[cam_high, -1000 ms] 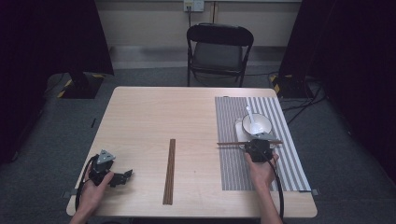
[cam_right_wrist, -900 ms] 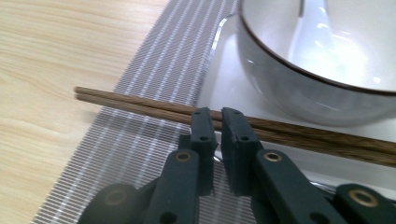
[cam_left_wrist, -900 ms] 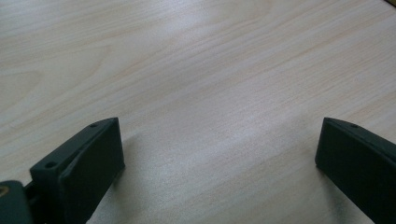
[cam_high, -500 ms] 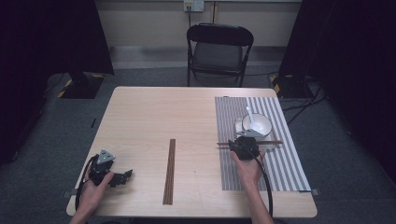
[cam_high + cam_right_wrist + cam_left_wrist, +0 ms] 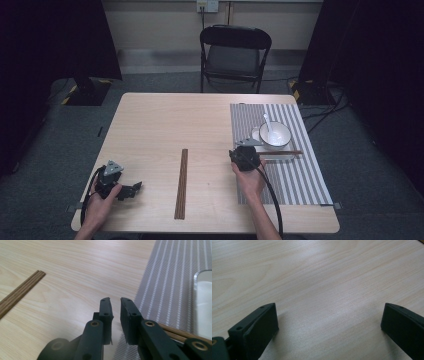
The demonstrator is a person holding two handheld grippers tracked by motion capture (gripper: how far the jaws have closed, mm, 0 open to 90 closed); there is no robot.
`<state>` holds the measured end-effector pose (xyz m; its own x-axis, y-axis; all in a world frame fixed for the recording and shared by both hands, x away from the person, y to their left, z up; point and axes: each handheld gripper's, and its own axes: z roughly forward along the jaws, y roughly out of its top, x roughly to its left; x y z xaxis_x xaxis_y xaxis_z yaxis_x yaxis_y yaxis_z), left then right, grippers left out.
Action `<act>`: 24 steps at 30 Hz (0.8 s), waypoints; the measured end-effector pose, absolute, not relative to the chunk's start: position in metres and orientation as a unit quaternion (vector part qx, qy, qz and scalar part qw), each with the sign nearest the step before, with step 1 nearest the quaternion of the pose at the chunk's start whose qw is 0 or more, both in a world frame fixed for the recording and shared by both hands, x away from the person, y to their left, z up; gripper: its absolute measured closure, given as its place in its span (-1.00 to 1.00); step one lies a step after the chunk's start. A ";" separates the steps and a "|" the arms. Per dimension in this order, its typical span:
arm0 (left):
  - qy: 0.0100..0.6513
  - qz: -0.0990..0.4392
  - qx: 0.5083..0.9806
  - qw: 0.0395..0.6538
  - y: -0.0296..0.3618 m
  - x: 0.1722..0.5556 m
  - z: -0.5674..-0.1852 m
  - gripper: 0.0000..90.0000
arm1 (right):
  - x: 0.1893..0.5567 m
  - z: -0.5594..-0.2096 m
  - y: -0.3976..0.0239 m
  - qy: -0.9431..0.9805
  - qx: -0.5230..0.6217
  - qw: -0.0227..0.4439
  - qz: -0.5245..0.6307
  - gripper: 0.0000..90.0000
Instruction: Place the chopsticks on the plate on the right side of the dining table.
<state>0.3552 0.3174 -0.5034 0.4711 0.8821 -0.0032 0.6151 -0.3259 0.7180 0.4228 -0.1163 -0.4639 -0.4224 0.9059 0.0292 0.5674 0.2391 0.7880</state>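
High view: a pale wooden table (image 5: 165, 125) takes the middle of the frame, with a dark folding chair (image 5: 235, 55) behind it at the top. On the right part of the table lies a grey striped placemat (image 5: 295, 175). In the upper half of the mat stands a white bowl (image 5: 275, 134) with a white spoon (image 5: 267, 122) inside, and just below the bowl one pair of brown chopsticks (image 5: 292, 152) lies across the mat, going left to right. A second pair of chopsticks (image 5: 181, 182) lies near the centre of the table, bottom to top in the frame, well apart from both hands.

The right gripper (image 5: 245, 157) is at the left edge of the mat, just left of the bowl and near the left end of the chopsticks on the mat. In the right gripper view its jaws stand narrow, with only a thin gap and nothing between them; they have just been opening and then closing again. The same view has the centre chopsticks (image 5: 20, 292) at the left and the mat chopsticks (image 5: 175, 333) passing behind the right jaw at the lower right.

The left gripper (image 5: 117, 182) rests at the lower left of the table in the person's hand. In the left gripper view its jaws are wide apart over bare wood, holding nothing.
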 end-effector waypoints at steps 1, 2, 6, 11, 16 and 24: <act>0.475 0.198 0.789 0.335 0.317 0.355 -0.503 -0.99 | 0.423 -0.464 -0.114 0.755 0.488 0.224 0.377 0.79; 0.474 0.199 0.790 0.335 0.317 0.355 -0.503 -0.99 | 0.424 -0.465 -0.110 0.755 0.487 0.223 0.378 0.81; 0.474 0.200 0.790 0.335 0.317 0.355 -0.503 -0.99 | 0.428 -0.470 -0.103 0.757 0.488 0.216 0.377 0.84; 0.474 0.199 0.789 0.335 0.317 0.355 -0.503 -0.99 | 0.434 -0.477 -0.099 0.751 0.498 0.210 0.379 0.85; 0.475 0.198 0.789 0.335 0.317 0.355 -0.503 -0.99 | 0.437 -0.482 -0.090 0.753 0.500 0.205 0.376 0.87; 0.474 0.199 0.790 0.335 0.317 0.355 -0.503 -0.99 | 0.442 -0.490 -0.087 0.756 0.506 0.204 0.362 0.85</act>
